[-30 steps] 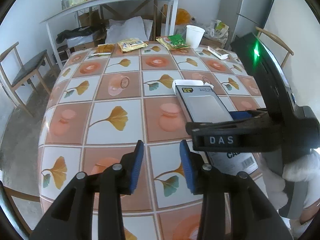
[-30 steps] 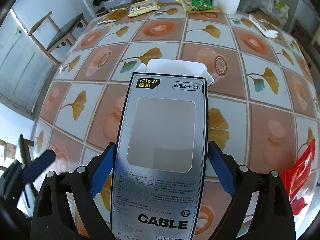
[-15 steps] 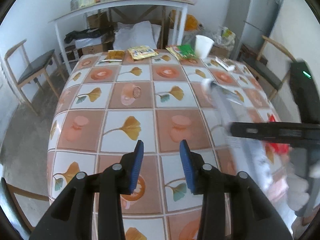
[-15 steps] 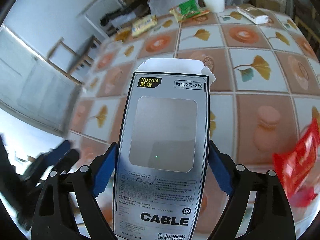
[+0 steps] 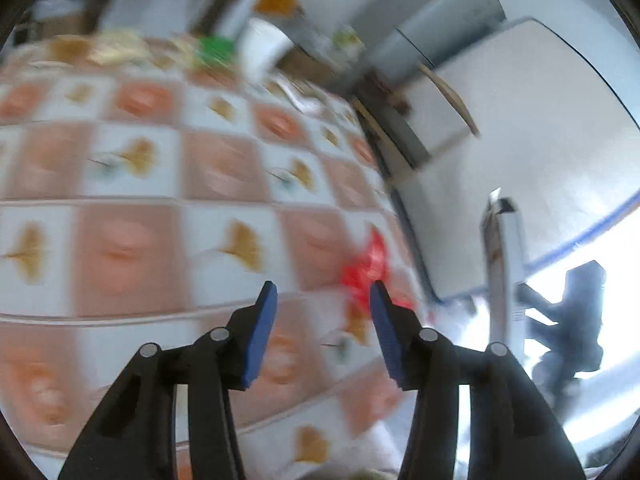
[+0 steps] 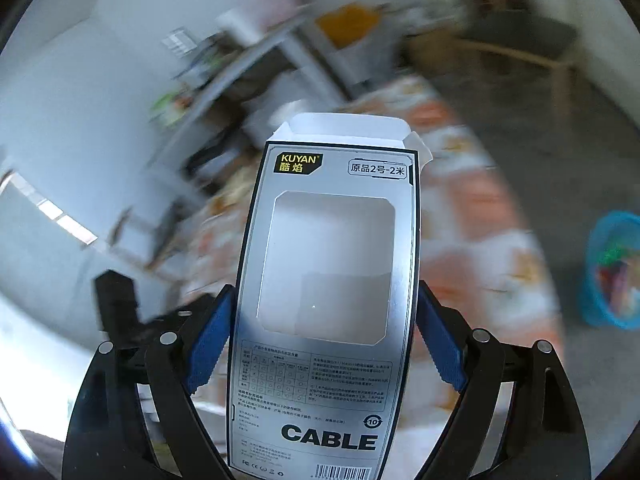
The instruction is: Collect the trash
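I have the cable box (image 6: 324,280) clamped upright in my right claw (image 6: 322,340), its blue pads pressing on both long edges and its open top flap pointing away from me. The box is off the desk (image 5: 132,184) and in the air; the left wrist view shows it edge-on (image 5: 505,264) out past the desk's right side. The step in hand, as I read it, is carrying this piece of trash to the bin: a blue basket (image 6: 614,270) with colourful scraps inside sits on the floor at the right edge of the right wrist view, well apart from the box for now. The next move calls for swinging the box over that basket's mouth, tilting it so it falls clear of the rim, and only then spreading the pads.

My left claw (image 5: 322,304) holds nothing and its jaws are opening. It points down at the desk, and a crumpled red wrapper (image 5: 366,266) lies just ahead of the fingertips near the desk's right edge, so I judge that to be the next pickup. It will need a low, square approach, since the thin film lies close to the cloth. Farther back the blur hides much, though a white cup (image 5: 264,50) and a green packet (image 5: 216,50) are recognisable at the far end.
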Available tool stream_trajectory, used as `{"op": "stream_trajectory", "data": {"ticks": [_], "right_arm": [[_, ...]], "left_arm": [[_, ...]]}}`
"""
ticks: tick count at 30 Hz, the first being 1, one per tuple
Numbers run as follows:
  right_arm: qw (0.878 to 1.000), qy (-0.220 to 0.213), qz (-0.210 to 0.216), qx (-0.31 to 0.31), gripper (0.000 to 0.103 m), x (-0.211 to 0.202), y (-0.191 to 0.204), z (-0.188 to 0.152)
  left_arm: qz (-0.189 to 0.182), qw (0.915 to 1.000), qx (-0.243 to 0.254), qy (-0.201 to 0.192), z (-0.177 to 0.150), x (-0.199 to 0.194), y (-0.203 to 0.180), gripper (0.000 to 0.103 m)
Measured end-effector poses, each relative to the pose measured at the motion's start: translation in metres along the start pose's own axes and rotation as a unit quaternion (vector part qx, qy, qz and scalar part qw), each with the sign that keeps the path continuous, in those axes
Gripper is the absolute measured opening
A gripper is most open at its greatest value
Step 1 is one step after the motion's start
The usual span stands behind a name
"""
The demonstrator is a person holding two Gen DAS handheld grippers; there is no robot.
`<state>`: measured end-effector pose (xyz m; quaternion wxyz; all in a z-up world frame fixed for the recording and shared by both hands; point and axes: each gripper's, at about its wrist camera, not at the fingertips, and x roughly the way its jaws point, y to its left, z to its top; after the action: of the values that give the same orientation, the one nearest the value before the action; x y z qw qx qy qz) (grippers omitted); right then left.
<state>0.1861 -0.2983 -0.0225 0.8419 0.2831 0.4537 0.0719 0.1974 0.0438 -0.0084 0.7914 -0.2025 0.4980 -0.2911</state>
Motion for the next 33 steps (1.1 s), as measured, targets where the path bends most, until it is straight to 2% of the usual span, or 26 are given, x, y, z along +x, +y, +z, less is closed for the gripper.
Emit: {"op": "stream_trajectory", "data": {"ticks": [4,7,9,12,15,18,22,27,33], "right_arm": [[0.998,0.007,-0.04,0.043,0.082,0.001,-0.038,-0.015],[0.997,0.021,-0.052,0.05,0.082,0.01,-0.05,-0.021],[0.997,0.031,-0.057,0.047,0.082,0.018,-0.051,-0.021],[0.996,0.046,-0.064,0.038,0.082,0.035,-0.053,-0.017],[0.996,0.055,-0.07,0.028,0.082,0.039,-0.059,-0.019],[0.995,0.058,-0.075,0.016,0.082,0.041,-0.058,-0.022],[0.996,0.061,-0.069,0.014,0.081,0.049,-0.062,-0.022],[0.997,0.059,-0.042,0.033,0.081,0.053,-0.068,-0.021],[0.995,0.027,0.025,0.089,0.081,0.03,-0.095,-0.022]], "left_arm": [[0.019,0.9965,0.075,0.032,-0.002,0.049,-0.043,0.06],[0.058,0.9902,0.117,0.052,-0.007,0.084,-0.065,0.061],[0.09,0.9866,0.123,0.06,-0.009,0.102,-0.069,0.061],[0.108,0.9863,0.109,0.06,-0.008,0.116,-0.066,0.061],[0.125,0.985,0.107,0.051,-0.01,0.123,-0.065,0.047],[0.141,0.9819,0.115,0.052,-0.014,0.129,-0.065,0.028],[0.144,0.9812,0.121,0.043,-0.017,0.129,-0.068,0.018],[0.144,0.9806,0.131,0.019,-0.012,0.119,-0.077,0.013],[0.131,0.9793,0.154,0.006,0.0,0.114,-0.108,0.012]]}}
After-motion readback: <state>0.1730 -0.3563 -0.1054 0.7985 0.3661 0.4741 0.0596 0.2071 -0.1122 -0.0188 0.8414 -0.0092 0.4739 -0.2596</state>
